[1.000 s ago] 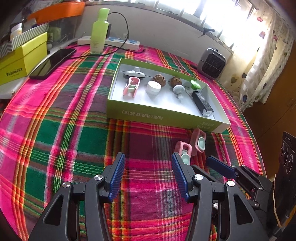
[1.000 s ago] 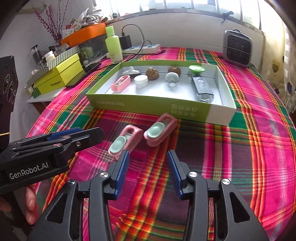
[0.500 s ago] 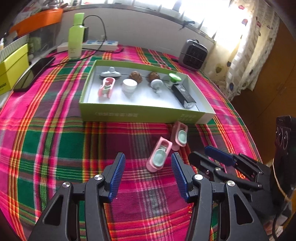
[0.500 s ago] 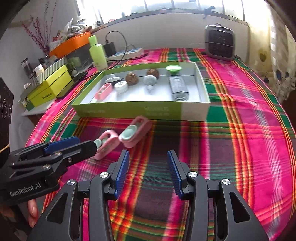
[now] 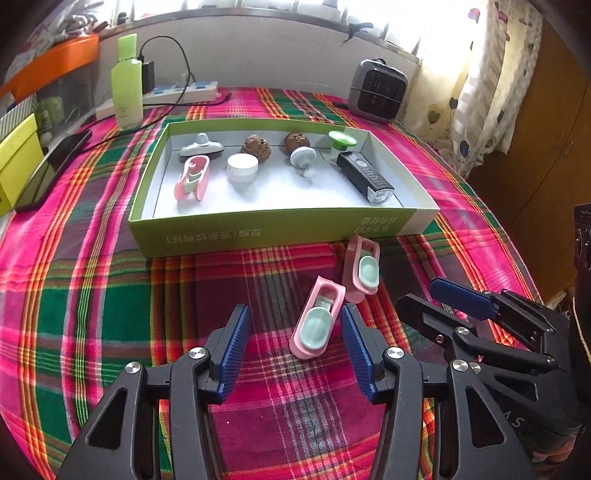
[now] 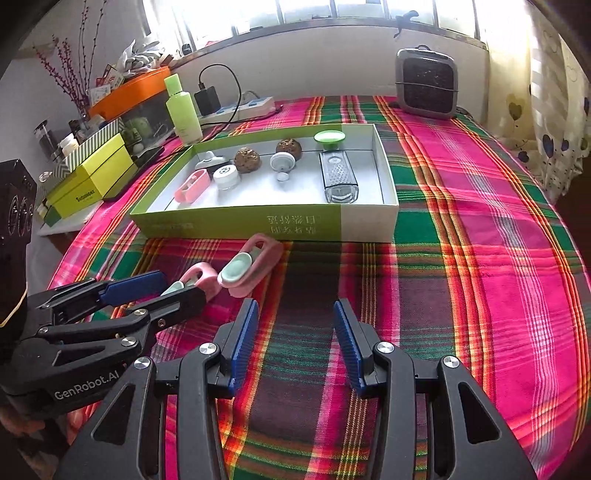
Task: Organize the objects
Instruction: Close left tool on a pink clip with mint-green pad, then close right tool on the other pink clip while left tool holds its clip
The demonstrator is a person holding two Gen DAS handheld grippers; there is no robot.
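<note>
Plaid tablecloth [image 5: 110,295]; left gripper [image 5: 295,343] angled down, closing around pink clip [image 5: 317,319].

Daylight floods in from the window [image 6: 332,14] behind the bench [image 6: 461,258], its panes blown out to white — the strongest glare in both views. The curtain [image 5: 491,85] glows where the sun passes through it. The plaid cloth is bright and saturated, and soft shadows fall toward the camera. Fisheye distortion bows the bench's edges, and the frame corners fall to black. Focus is sharp throughout — no motion blur.
</note>
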